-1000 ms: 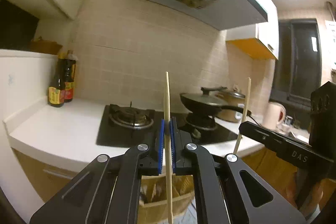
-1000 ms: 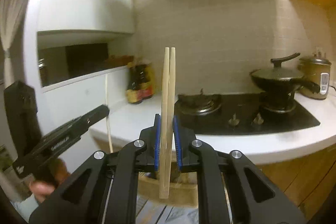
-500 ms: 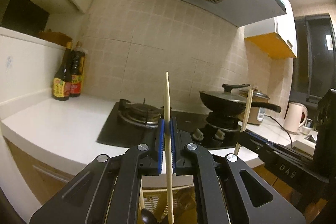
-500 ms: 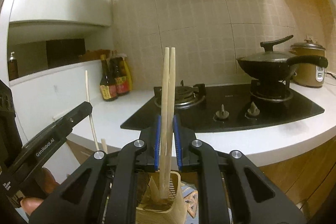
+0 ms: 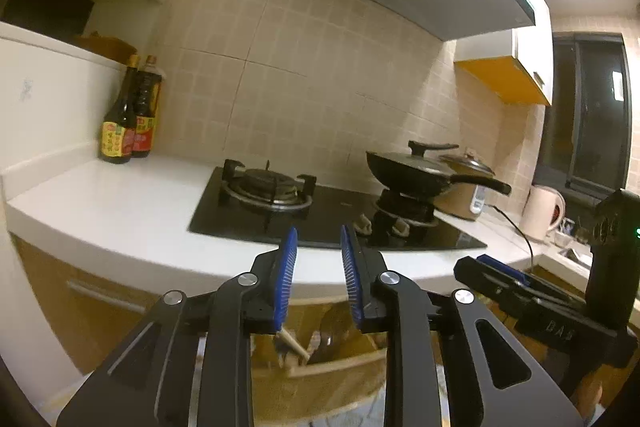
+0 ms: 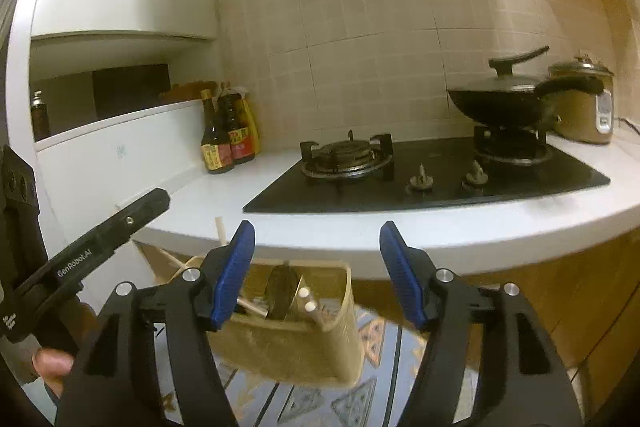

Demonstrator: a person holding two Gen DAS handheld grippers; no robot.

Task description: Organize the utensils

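Right wrist view: right tool (image 6: pixel 316 269) and left tool (image 5: pixel 318 277) opening, empty; chopsticks (image 6: pixel 308 301) dropped in woven holder (image 6: pixel 304 347) below counter edge (image 6: pixel 360 239). Light, stiff, slippery; best pinched mid-shaft.

"GenRobot.AI" on left tongs (image 6: pixel 156 201) arm; "DAS" on right tongs (image 5: pixel 486 267) arm.

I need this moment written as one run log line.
left tool: opening, nothing between | right tool: opening, nothing between | chopsticks: in holder | phase: release
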